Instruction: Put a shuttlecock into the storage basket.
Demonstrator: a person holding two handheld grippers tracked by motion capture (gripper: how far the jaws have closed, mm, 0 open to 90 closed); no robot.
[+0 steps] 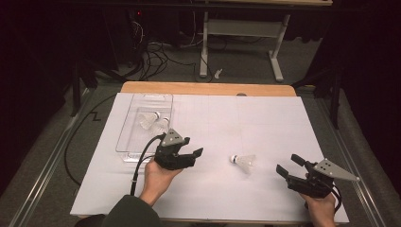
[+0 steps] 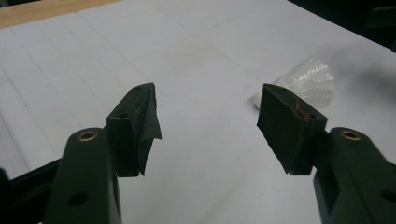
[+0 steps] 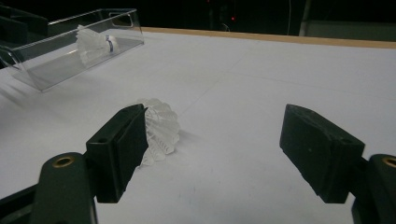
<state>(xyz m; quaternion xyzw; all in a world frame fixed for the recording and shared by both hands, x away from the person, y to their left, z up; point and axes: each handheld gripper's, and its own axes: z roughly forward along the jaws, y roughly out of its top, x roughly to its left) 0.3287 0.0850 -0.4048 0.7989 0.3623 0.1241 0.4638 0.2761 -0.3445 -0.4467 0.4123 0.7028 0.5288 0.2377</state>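
Shuttlecock [image 1: 244,162] on the mat between both claws, lying on its side: cork toward left gripper [image 1: 192,153], skirt toward right gripper [image 1: 288,165]. Both spread wide, pinching nothing. Left slightly nearer, shuttlecock ahead, off its right jaw.

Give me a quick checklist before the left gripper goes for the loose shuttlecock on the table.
1. Left gripper open, fingers bare: ok.
2. Loose shuttlecock lies on its side on the white sheet, apart from both grippers: ok.
3. Sheet between left gripper and shuttlecock free of obstacles: ok.
4. Right gripper open, holding nothing, off to the shuttlecock's other side: ok.
5. Clear tray holds two shuttlecocks, room for another: ok.
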